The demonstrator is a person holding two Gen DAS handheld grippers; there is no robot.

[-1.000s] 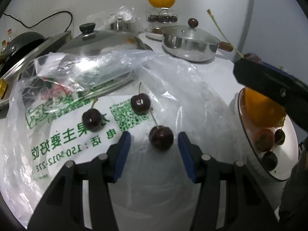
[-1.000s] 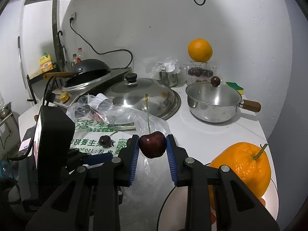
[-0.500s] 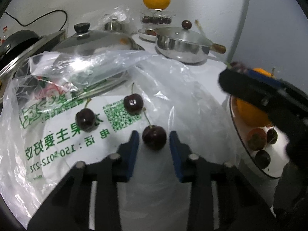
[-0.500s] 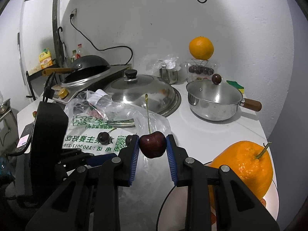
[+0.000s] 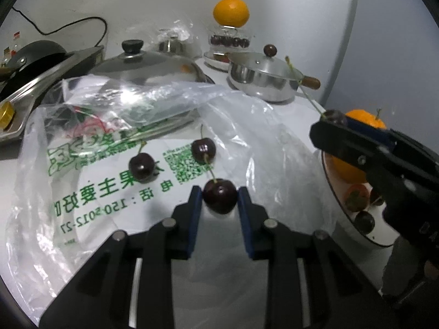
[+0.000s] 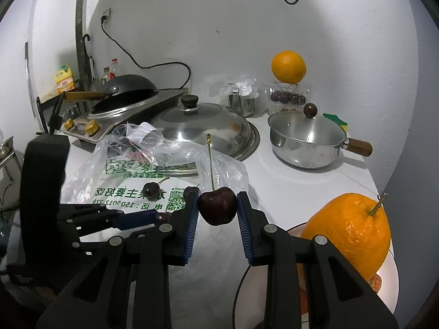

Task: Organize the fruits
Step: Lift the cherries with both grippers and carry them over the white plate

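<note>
My left gripper (image 5: 220,196) is shut on a dark cherry (image 5: 219,198) lying on the printed plastic bag (image 5: 109,192). Two more cherries (image 5: 141,166) (image 5: 203,150) lie on the bag just beyond it. My right gripper (image 6: 218,205) is shut on another dark cherry (image 6: 218,208) with a long upright stem, held in the air left of the plate (image 6: 389,296). A stemmed orange (image 6: 348,230) sits on that plate. In the left wrist view the plate (image 5: 370,238) also holds small dark fruits (image 5: 365,220) and the right gripper reaches over it.
A lidded steel saucepan (image 6: 307,142) with a wooden handle stands behind the plate. A large domed lid (image 6: 203,123) lies behind the bag. A black wok (image 6: 123,90) sits on a stove at far left. An orange (image 6: 288,67) rests on a clear box of cherries at the back wall.
My left gripper's jaws have closed from wide open onto the nearest cherry on the bag. My right gripper has kept hold of its cherry and barely moved.
</note>
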